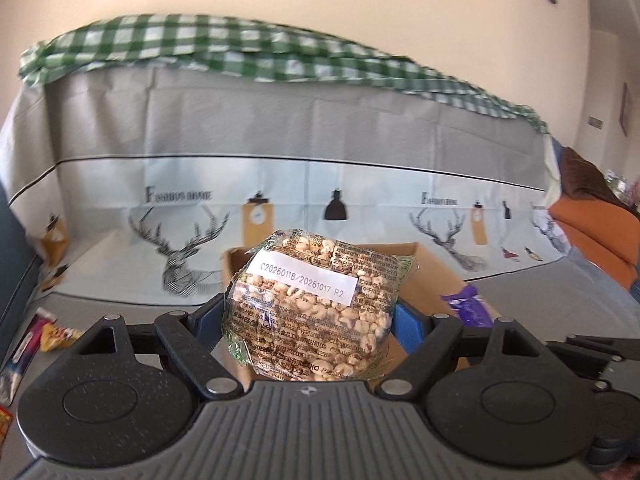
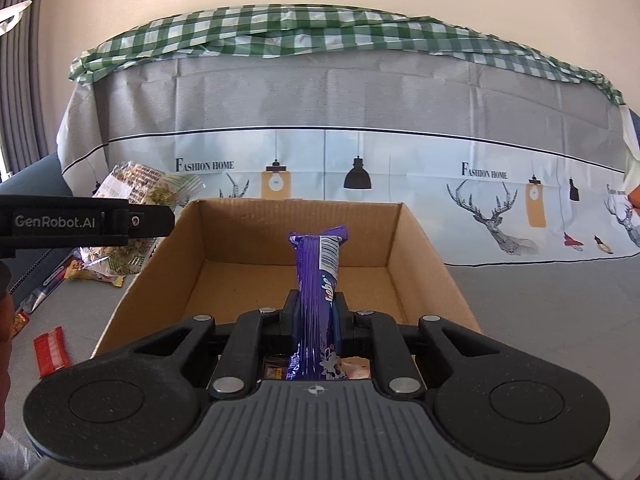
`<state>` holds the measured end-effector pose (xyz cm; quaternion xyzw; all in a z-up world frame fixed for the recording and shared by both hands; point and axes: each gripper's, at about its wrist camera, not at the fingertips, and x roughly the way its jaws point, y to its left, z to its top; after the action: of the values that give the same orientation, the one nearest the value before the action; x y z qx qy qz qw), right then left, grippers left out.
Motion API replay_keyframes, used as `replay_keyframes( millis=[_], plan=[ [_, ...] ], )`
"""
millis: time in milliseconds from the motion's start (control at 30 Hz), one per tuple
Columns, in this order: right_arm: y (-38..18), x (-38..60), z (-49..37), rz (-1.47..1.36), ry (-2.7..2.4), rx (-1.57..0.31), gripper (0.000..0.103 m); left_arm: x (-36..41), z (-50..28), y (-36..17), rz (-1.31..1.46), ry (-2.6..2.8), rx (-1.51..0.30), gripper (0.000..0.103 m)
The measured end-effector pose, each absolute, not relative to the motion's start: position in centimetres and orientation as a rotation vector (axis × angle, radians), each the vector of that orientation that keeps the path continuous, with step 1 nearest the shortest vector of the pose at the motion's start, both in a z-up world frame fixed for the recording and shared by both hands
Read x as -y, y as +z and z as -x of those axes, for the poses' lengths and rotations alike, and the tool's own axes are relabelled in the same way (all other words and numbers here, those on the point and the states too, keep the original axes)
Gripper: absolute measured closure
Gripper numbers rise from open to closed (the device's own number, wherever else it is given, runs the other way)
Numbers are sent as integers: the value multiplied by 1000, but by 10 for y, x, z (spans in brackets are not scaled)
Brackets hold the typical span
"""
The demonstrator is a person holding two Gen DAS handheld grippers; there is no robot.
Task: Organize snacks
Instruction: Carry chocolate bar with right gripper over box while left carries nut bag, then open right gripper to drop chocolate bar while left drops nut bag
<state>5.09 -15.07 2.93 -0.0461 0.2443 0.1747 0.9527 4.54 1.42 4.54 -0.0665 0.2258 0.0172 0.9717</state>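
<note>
My left gripper (image 1: 308,316) is shut on a clear bag of puffed grain snack (image 1: 312,304), its blue pads pressing the bag's two sides. The bag hangs near the left rim of an open cardboard box (image 1: 432,276). In the right wrist view that bag (image 2: 136,188) and one left finger (image 2: 148,222) show at the box's left edge. My right gripper (image 2: 316,308) is shut on a purple snack bar (image 2: 318,276), which stands upright over the inside of the box (image 2: 420,248). The bar's tip (image 1: 468,306) also shows in the left wrist view.
Loose snacks lie on the grey seat left of the box: a red packet (image 2: 50,350) and a yellow packet (image 1: 60,336). A deer-print cloth (image 2: 360,160) covers the sofa back behind the box, with a green checked cloth (image 2: 320,32) on top.
</note>
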Motion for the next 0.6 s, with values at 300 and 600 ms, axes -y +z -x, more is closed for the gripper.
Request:
replay_keyframes(
  millis=[300,600],
  plan=[
    [27,163,-57,61,292,-517,88,21,-45,37,57,-60,-448,16],
    [26,164,-59,59,266,-517,87,17,-49,34,84,-74,-461,16]
  ],
)
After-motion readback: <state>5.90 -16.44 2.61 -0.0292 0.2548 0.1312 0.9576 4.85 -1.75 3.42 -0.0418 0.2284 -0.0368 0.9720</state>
